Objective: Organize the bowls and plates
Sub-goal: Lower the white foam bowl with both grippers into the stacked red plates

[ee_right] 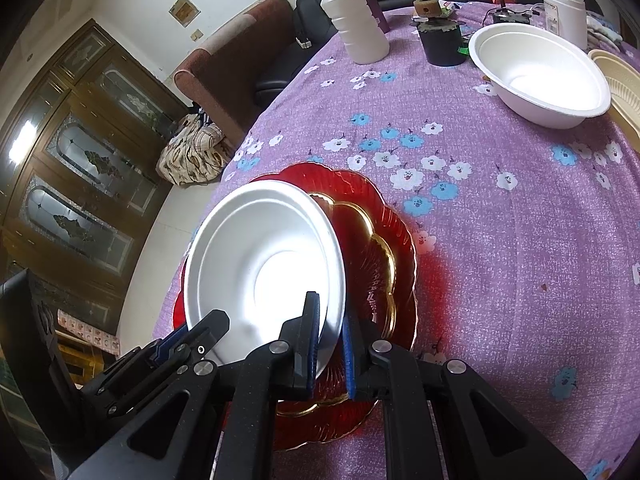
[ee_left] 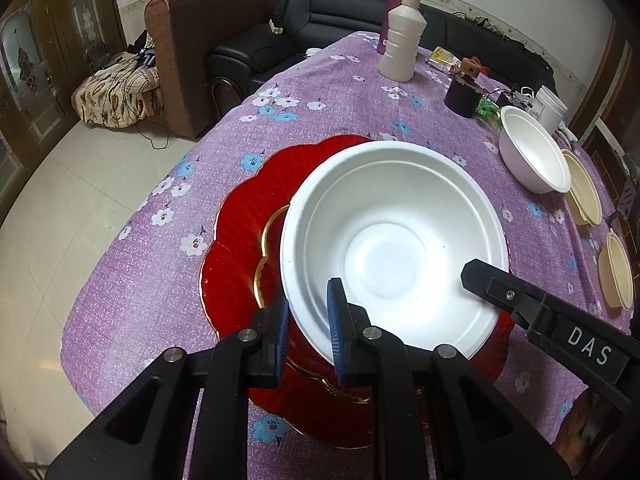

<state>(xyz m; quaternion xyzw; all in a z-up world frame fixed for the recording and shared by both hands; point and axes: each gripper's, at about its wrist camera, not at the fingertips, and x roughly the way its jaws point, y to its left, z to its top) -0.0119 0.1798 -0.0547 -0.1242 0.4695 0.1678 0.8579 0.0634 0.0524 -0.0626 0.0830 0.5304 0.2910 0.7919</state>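
**Left wrist view: both grippers pinch one bowl**

Angled steeply downward, the left gripper clamps the near rim of a white foam bowl over a red scalloped glass plate. Only the right wrist view shows the right gripper nipping the opposite rim.

The left claw sits at the bottom centre of its own view, pointing steeply down, its blue pads clamped on a rim. The right claw sits low in its view, angled down likewise, pads pinched shut; in the left view it reaches in from the lower right.
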